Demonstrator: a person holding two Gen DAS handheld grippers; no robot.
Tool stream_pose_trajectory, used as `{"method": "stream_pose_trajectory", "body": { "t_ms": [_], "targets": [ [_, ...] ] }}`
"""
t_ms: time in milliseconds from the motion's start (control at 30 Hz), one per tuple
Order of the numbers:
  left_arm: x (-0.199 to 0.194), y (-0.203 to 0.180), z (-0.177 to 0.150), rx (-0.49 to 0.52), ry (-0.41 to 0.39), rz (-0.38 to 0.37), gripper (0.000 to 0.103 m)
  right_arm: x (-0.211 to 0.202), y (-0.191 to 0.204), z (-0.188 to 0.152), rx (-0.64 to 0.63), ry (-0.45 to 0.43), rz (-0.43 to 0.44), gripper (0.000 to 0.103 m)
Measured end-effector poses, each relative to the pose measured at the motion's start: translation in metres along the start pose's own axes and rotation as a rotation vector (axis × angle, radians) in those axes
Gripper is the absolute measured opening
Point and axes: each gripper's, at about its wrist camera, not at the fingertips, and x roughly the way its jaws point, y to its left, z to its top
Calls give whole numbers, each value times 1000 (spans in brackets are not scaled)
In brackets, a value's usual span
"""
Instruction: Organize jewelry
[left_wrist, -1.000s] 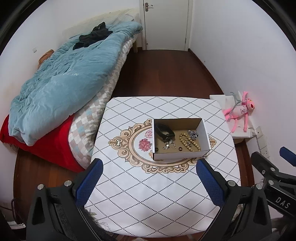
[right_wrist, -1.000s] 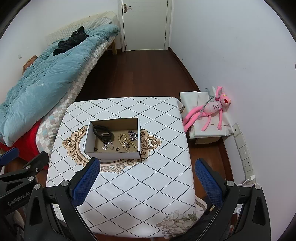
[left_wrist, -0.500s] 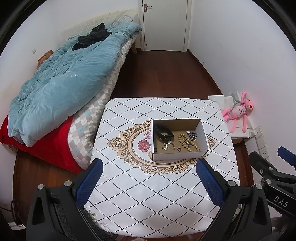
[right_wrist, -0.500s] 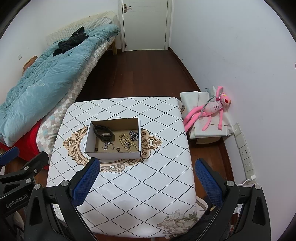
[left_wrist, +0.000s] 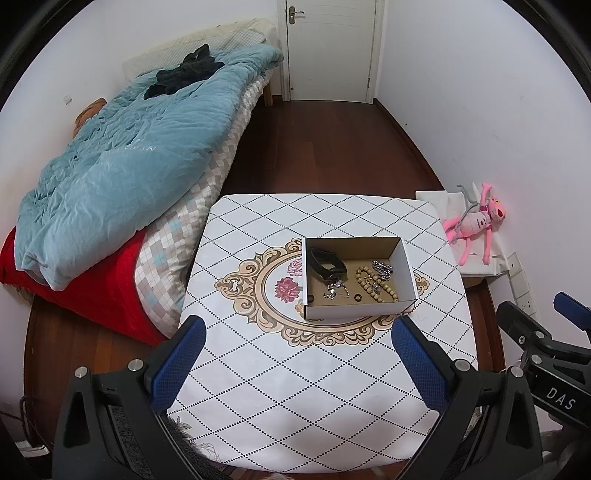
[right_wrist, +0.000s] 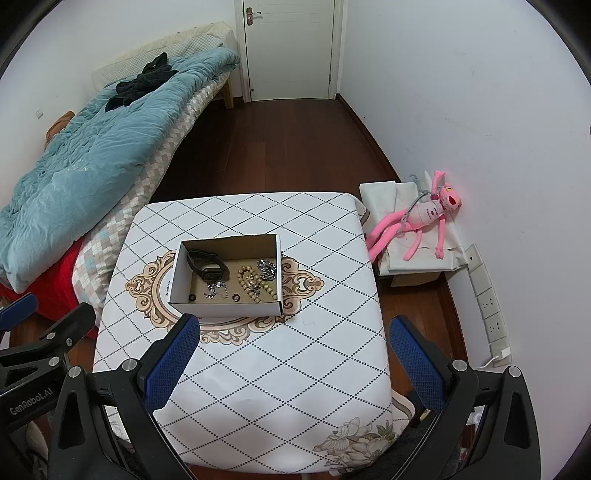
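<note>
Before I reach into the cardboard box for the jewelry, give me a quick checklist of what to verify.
1. Left hand-held gripper open, empty: ok.
2. Right hand-held gripper open, empty: ok.
3. Cardboard box upright on the table, top open: ok.
4. Path from both grippers to the box unobstructed: ok.
5. Pieces separated for a clean pick: not ok; wooden bead bracelet touches the silver chain, and a small silver piece lies against the black watch.
6. Sorting destination visible: cannot tell.
</note>
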Motion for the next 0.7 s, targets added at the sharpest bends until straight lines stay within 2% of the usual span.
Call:
{"method": "stream_pose_trajectory", "body": {
  "t_ms": [700],
  "targets": [
    [-1, 0, 1, -5, -4, -7, 103, -1, -3, -1, 4, -1, -8, 103]
  ]
}}
